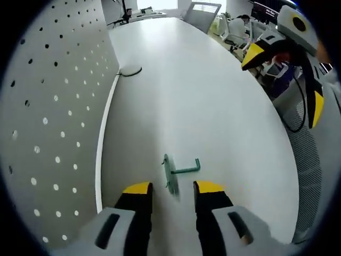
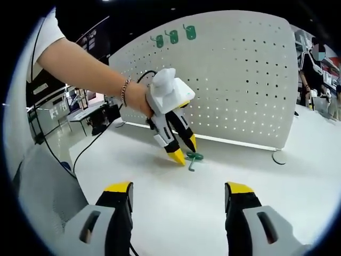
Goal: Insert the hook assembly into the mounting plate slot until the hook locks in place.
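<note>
Right now my left gripper [image 1: 173, 188] hangs low over the white table [image 1: 213, 106], jaws parted and holding nothing, with the green hook [image 1: 178, 172] lying on the table just ahead of the tips. My right gripper [image 2: 180, 188] is spread wide and empty. Farther off stands the white pegboard [image 2: 240, 80], with three green hooks [image 2: 173, 37] near its top.

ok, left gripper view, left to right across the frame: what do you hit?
Pegboard panel → black cable at its foot → green hook lying on the white table → right tool at the upper right, past the table edge.
</note>
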Tool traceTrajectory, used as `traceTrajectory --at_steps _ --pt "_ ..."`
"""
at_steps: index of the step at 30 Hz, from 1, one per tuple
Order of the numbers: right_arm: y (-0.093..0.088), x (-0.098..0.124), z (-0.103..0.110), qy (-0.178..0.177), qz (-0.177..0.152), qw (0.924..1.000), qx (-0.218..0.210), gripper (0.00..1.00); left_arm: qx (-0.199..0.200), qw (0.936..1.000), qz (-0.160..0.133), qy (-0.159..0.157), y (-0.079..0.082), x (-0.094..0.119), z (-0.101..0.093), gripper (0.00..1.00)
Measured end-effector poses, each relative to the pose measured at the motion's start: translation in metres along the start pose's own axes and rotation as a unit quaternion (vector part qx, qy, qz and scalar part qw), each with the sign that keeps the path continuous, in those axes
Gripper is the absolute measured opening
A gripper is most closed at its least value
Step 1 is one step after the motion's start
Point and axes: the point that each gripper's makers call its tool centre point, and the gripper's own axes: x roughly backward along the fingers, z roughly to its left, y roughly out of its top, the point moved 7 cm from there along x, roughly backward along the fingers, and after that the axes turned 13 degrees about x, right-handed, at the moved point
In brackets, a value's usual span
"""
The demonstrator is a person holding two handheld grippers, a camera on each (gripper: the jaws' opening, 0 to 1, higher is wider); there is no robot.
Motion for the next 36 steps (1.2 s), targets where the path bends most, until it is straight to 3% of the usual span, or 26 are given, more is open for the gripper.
traceTrajectory --at_steps 7,11,36 --pt "-0.0004 0.0001 -0.001 -0.002 0.001 1.0 0.001 0.67 -0.002 0.9999 -0.013 0.007 -0.0001 -0.0007 0.0002 0.18" --pt "-0.0008 0.0005 -0.0012 -0.002 0.004 1.0 0.006 0.66 -0.007 0.9996 -0.002 0.027 -0.0002 0.0002 0.0033 0.05" --pt "-0.001 0.0004 -0.0012 -0.001 0.001 1.0 -0.001 0.66 -0.019 0.9993 0.008 0.031 0.0025 -0.0007 0.0015 0.03"
